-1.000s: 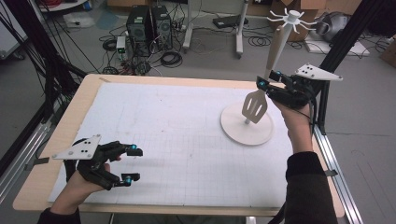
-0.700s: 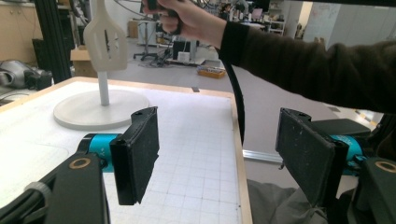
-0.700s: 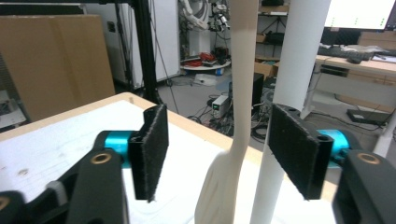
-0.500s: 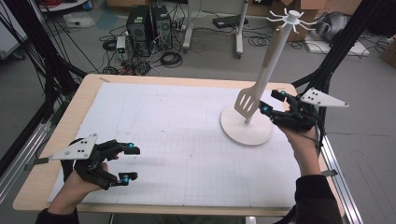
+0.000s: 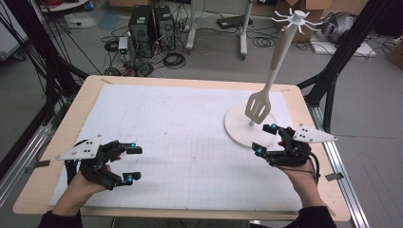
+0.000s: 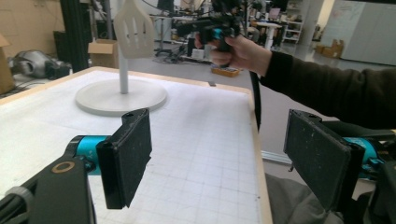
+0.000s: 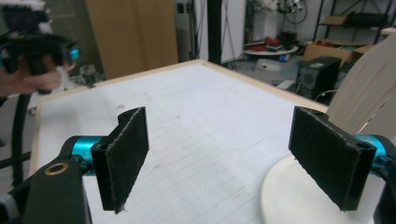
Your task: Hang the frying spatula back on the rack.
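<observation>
Grey concrete floor (image 5: pixel 214 61) beyond the table's far edge. Two black computer towers (image 5: pixel 151 24) far left, tangled cables (image 5: pixel 173 59) beside them. Cardboard boxes (image 5: pixel 266 7) far right. Black frame posts (image 5: pixel 354 33) flank both sides. Even indoor light.

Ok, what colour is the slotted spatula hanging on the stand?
The spatula is beige or off-white, much like its stand; the high view shows it best.
</observation>
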Action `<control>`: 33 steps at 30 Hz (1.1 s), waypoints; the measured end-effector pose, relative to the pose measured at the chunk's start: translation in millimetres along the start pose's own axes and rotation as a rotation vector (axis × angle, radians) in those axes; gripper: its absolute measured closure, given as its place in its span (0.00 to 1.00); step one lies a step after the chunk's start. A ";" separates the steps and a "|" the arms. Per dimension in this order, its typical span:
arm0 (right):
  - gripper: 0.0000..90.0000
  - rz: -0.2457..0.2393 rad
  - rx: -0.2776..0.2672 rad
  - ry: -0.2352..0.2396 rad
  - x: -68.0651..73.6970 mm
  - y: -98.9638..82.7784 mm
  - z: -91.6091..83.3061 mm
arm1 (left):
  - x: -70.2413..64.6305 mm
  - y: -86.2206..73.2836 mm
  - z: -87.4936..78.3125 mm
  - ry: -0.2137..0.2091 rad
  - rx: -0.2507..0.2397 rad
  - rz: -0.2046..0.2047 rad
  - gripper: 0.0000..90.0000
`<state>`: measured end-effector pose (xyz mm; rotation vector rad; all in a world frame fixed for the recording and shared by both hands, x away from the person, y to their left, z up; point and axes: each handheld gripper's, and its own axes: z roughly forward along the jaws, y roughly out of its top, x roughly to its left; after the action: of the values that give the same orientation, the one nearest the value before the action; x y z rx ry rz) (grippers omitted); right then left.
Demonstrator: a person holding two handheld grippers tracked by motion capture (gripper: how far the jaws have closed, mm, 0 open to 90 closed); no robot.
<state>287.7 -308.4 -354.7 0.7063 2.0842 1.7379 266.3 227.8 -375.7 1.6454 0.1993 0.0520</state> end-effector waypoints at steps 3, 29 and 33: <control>0.18 -0.017 0.032 0.011 6.0 -12.4 3.8 | 3.3 -3.4 -1.6 0.021 -0.007 0.002 0.25; 0.13 0.011 0.130 0.028 16.7 -60.1 19.3 | 19.7 -27.3 -21.4 0.206 -0.002 -0.033 0.20; 0.13 0.013 0.131 0.027 15.9 -60.2 18.7 | 19.2 -27.6 -20.2 0.203 0.002 -0.034 0.20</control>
<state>275.5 -292.0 -416.4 0.7389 2.2328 1.6377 279.4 252.7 -403.0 1.6379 0.3819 0.1932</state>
